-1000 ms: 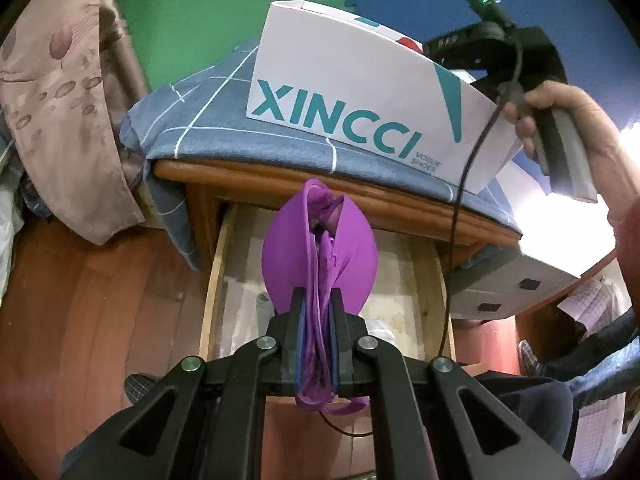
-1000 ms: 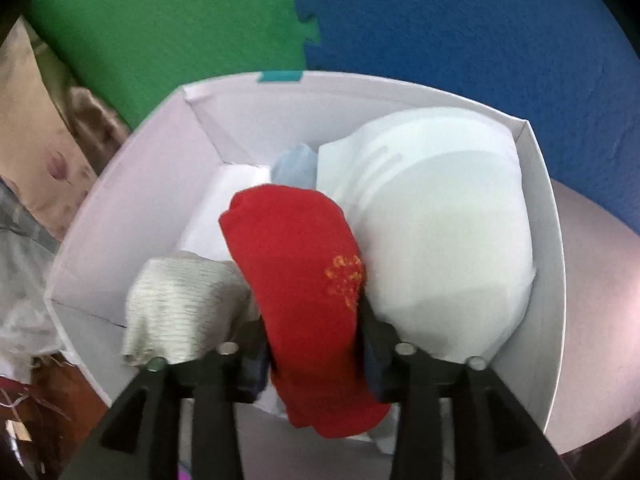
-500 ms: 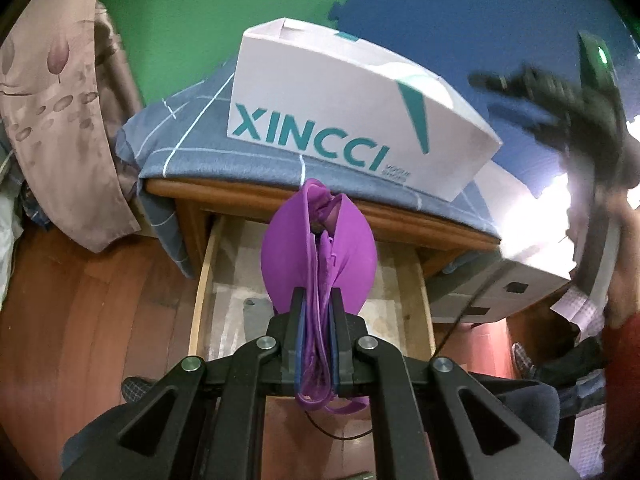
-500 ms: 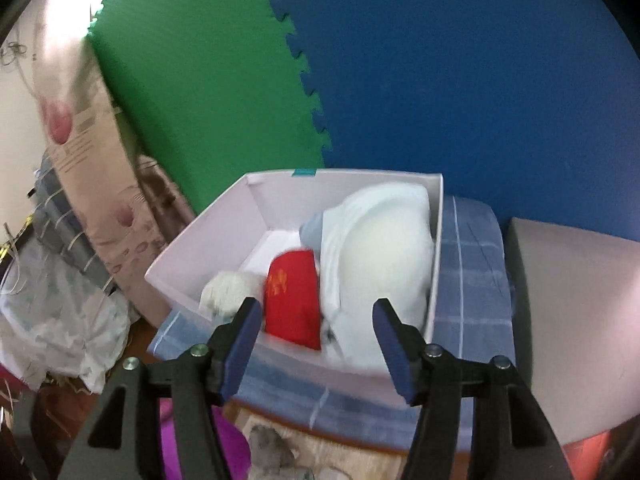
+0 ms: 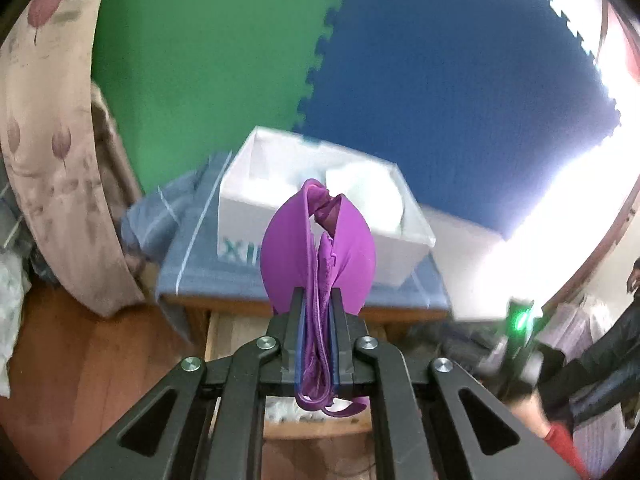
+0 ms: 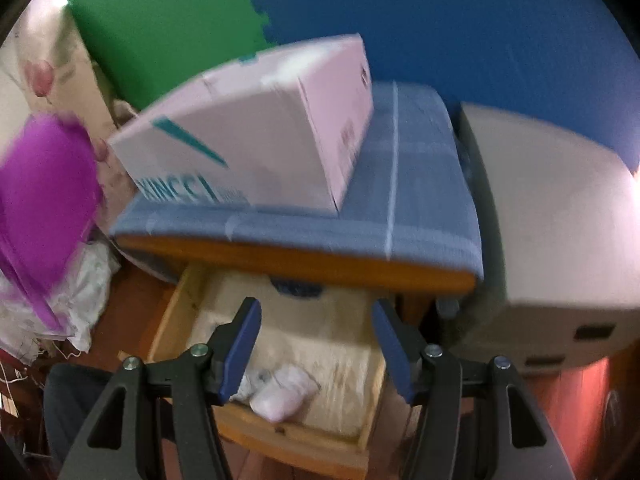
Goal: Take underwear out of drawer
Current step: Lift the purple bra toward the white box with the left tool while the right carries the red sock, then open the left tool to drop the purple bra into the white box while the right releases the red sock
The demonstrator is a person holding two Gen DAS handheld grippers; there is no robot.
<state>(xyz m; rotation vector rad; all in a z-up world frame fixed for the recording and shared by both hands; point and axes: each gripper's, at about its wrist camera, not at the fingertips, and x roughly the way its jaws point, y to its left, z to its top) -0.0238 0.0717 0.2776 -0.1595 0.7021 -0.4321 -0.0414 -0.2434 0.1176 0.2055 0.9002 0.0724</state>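
Left gripper (image 5: 317, 308) clamped on folded, smooth purple underwear (image 5: 320, 248); right gripper (image 6: 316, 328) jaws apart, empty, above the open wooden drawer (image 6: 276, 436) holding soft pale bundles (image 6: 280, 396).

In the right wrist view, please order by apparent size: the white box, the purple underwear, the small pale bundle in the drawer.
1. white box
2. purple underwear, near the camera and cut by the frame edge, so its rank is unsure
3. pale bundle in the drawer
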